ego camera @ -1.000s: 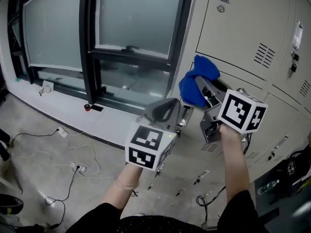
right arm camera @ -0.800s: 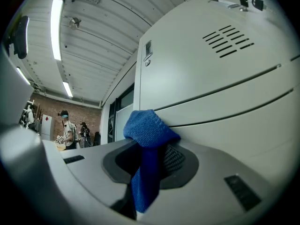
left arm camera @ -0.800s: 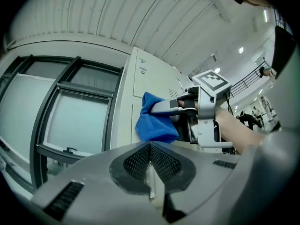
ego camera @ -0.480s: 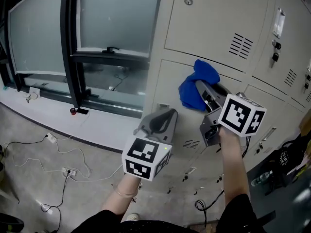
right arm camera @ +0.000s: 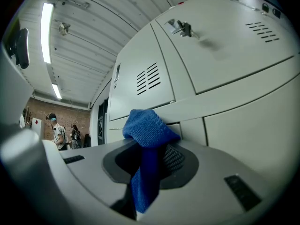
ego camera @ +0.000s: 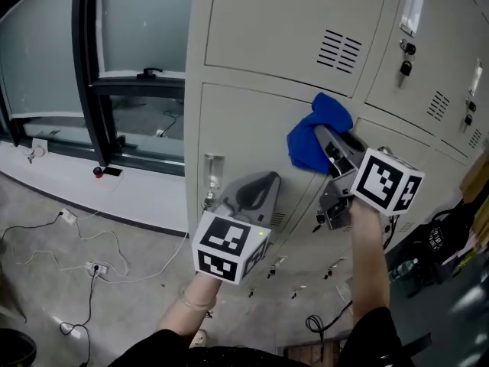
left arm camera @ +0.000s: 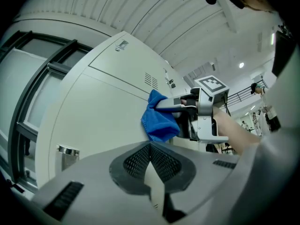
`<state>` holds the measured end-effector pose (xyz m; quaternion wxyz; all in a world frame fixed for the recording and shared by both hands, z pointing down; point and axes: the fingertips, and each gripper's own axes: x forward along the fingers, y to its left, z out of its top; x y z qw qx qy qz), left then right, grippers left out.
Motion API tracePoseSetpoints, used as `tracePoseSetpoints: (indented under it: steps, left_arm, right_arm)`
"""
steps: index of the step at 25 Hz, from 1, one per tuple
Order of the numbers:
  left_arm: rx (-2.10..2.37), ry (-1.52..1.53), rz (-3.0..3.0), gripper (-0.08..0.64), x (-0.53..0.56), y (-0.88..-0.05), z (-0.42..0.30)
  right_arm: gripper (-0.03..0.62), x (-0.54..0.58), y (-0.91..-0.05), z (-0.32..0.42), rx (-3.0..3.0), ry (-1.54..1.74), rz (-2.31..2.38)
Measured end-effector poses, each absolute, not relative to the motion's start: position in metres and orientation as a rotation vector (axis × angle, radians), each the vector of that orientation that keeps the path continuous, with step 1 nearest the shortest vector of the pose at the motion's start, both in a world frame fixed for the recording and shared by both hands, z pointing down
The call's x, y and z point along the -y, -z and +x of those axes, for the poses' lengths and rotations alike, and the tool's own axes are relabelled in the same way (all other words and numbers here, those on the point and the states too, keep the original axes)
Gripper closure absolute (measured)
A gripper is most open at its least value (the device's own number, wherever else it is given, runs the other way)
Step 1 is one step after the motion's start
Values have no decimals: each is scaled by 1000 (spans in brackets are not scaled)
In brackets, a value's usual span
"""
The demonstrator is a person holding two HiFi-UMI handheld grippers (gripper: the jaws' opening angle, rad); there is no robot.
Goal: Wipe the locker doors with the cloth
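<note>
Now, head view: right tongs (ego camera: 327, 138) hold the blue cloth (ego camera: 307, 145) against a locker door (ego camera: 244, 121); left tongs (ego camera: 252, 188) hang just below-left of them.
Left gripper view: jaws closed, nothing between.
Right gripper view: jaws clamped on the cloth.

The cloth (ego camera: 315, 138) is nubby terry; the locker doors (ego camera: 252, 125) smooth matt painted metal; the latch plate (ego camera: 212, 176) shiny chrome.
</note>
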<state>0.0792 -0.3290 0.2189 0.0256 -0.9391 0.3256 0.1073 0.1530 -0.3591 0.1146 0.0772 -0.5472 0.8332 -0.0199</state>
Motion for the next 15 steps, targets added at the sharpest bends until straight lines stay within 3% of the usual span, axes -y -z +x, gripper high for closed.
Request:
tracePoseSetpoints:
  steps: [15]
  left_arm:
    - [-1011,-328,-2873,554,319,-218,106]
  right_arm:
    - [508,348,-112,196,-2469,-3,-1687]
